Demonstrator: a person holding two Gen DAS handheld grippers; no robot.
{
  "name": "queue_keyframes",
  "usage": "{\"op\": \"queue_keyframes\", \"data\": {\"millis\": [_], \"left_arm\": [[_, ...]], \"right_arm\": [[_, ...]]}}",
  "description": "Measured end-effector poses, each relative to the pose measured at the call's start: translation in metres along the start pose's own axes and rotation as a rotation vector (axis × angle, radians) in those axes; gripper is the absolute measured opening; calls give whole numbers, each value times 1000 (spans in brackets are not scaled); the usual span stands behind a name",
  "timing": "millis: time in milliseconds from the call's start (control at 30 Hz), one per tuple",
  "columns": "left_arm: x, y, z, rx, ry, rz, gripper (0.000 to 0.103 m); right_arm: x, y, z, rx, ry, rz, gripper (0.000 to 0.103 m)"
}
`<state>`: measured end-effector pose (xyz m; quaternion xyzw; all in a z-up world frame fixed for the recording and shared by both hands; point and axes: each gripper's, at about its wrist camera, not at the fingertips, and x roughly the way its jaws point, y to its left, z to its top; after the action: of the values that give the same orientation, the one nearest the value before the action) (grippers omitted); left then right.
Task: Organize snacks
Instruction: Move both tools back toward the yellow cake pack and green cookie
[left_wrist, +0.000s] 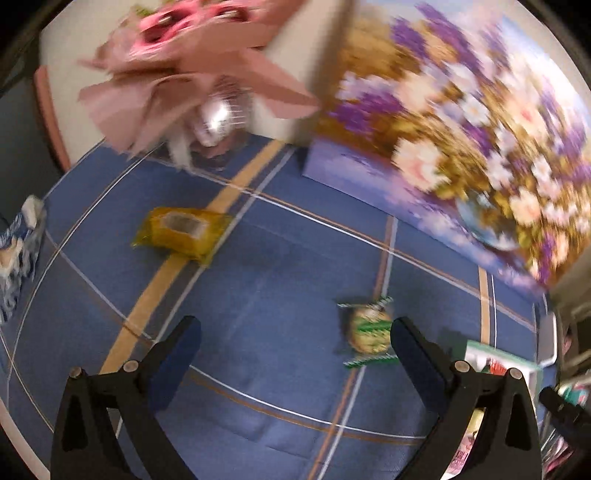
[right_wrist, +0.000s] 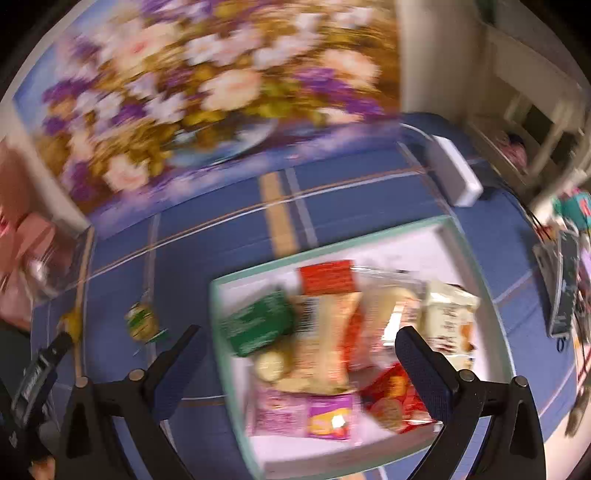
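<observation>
The tray (right_wrist: 480, 280) already holds most snacks, so both grippers hang spread and empty. The left gripper (left_wrist: 295, 339) hovers over the cloth (left_wrist: 258, 295) near the round candy (left_wrist: 369, 328); the yellow pack (left_wrist: 183, 232) lies beyond. The right gripper (right_wrist: 299, 350) hangs over the tray.

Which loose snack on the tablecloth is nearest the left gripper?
The small round green-and-white wrapped snack, just off the left gripper's finger; the yellow packet lies farther away.

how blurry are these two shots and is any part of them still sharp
Left wrist view: motion smear on the flower painting and pink bouquet; the left gripper stays sharp. Right wrist view: the snacks in the tray are smeared and unreadable; the right gripper is crisp. Both curve at the edges.
</observation>
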<state>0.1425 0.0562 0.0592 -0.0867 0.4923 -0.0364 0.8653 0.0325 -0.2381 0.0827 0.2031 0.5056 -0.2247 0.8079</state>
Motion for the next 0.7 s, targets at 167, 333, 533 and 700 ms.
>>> {"op": "queue_keyframes", "data": {"millis": [167, 333, 533, 700], "left_arm": [[-5, 39, 10, -103, 18, -39, 102], [-13, 62, 14, -105, -23, 12, 102], [-18, 84, 14, -86, -63, 106, 102], [-22, 101, 18, -101, -77, 133, 102]], "right_arm": [[0, 54, -8, -103, 7, 85, 103], [7, 99, -20, -190, 28, 108, 103], [13, 123, -29, -233, 44, 121, 103], [21, 132, -32, -252, 56, 128, 103]]}}
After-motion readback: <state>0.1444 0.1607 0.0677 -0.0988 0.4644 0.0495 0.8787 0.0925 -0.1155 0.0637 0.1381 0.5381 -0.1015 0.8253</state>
